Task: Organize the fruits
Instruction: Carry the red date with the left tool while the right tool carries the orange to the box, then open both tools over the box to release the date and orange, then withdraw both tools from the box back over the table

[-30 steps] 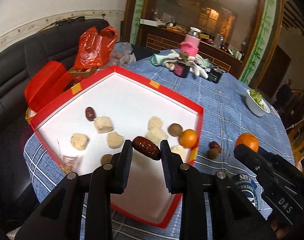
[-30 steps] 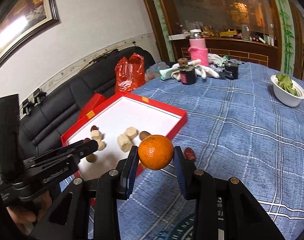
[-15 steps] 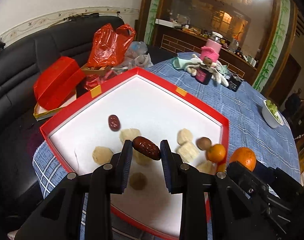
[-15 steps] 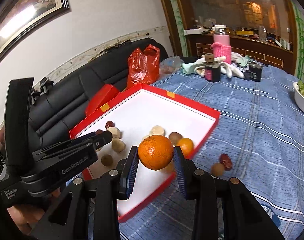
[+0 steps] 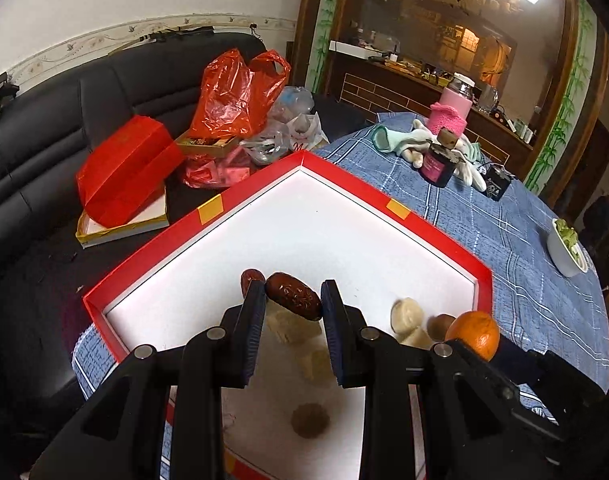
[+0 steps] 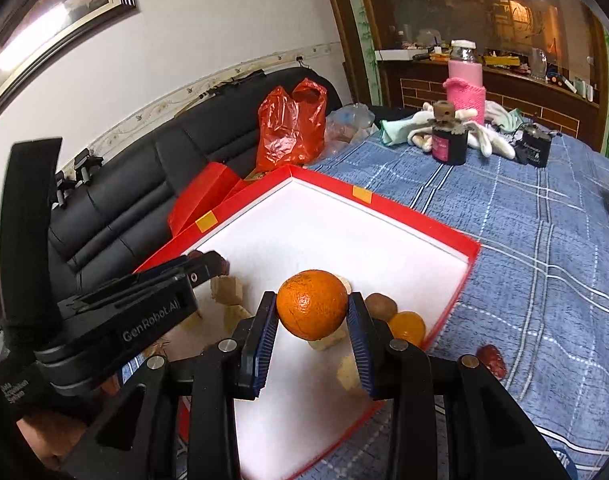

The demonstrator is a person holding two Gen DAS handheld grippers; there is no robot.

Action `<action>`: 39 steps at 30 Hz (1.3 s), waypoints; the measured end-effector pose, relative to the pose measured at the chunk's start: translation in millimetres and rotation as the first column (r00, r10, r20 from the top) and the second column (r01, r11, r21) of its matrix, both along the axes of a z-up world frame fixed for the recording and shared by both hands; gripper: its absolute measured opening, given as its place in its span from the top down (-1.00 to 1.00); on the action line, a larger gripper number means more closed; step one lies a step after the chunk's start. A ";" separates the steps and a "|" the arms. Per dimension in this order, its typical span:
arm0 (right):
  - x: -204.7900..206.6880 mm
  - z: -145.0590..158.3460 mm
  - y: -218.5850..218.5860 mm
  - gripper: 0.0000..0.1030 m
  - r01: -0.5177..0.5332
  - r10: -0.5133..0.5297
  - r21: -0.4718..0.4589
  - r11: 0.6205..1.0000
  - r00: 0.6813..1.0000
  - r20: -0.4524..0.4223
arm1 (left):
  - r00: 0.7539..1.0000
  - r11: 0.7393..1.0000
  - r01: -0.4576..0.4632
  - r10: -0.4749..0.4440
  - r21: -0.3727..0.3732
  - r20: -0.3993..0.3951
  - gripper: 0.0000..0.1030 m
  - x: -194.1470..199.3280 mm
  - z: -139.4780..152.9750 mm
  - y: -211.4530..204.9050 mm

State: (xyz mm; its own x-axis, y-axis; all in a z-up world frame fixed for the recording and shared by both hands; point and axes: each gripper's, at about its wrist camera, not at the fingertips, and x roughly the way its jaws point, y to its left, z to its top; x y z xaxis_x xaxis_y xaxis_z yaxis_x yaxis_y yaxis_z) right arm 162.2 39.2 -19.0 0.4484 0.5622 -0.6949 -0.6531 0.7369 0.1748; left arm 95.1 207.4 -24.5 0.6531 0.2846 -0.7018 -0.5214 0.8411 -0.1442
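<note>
My left gripper (image 5: 292, 300) is shut on a dark red date (image 5: 293, 296) and hangs over the near left part of the red-rimmed white box (image 5: 400, 210). My right gripper (image 6: 311, 314) is shut on an orange (image 6: 311, 305) above the box's near right part (image 6: 470, 258); that orange also shows at the right in the left wrist view (image 5: 474, 334). Inside the box lie several pale chunks (image 5: 406, 314), a second date (image 5: 251, 278), a brown round fruit (image 6: 380, 307), a small orange (image 6: 406, 326) and a brown disc (image 5: 310, 420). One date (image 6: 492, 360) lies outside on the cloth.
The table wears a blue checked cloth (image 6: 544, 260). At its far side stand a dark jar (image 6: 448, 140), a pink bottle (image 6: 464, 84), white gloves (image 6: 488, 136) and a white bowl of greens (image 5: 566, 248). On the black sofa (image 5: 32, 184) sit red bags (image 5: 232, 92) and a red box (image 5: 124, 172).
Both grippers have moved leftward and forward over the box with their fruit still held. The box now fills more of both views, and the right gripper's orange sits over its interior.
</note>
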 end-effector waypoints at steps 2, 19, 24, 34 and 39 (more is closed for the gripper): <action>1.9 -2.9 1.6 0.32 0.000 0.000 0.000 1.000 1.000 -0.007 | 1.000 1.000 0.002 -0.002 0.008 -0.007 0.49 2.4 -1.5 0.0; 14.6 -10.7 7.2 0.32 0.006 -0.007 -0.019 1.000 1.000 -0.023 | 0.999 0.999 -0.021 0.022 0.041 -0.033 0.49 16.1 -1.3 5.0; 15.8 -13.5 9.4 0.31 0.009 -0.010 -0.023 1.000 1.000 -0.026 | 0.998 0.999 -0.023 0.025 0.027 -0.056 0.48 20.2 -5.1 9.7; 10.5 -0.7 -8.4 -0.14 0.022 -0.022 -0.006 1.000 1.000 0.011 | 0.995 0.998 -0.065 0.065 0.008 -0.079 -0.42 10.5 -4.0 13.3; 4.9 22.1 -68.7 -0.23 0.075 -0.078 0.055 0.996 0.995 0.063 | 0.997 0.998 -0.070 0.070 0.002 -0.013 -0.41 -8.6 9.9 5.7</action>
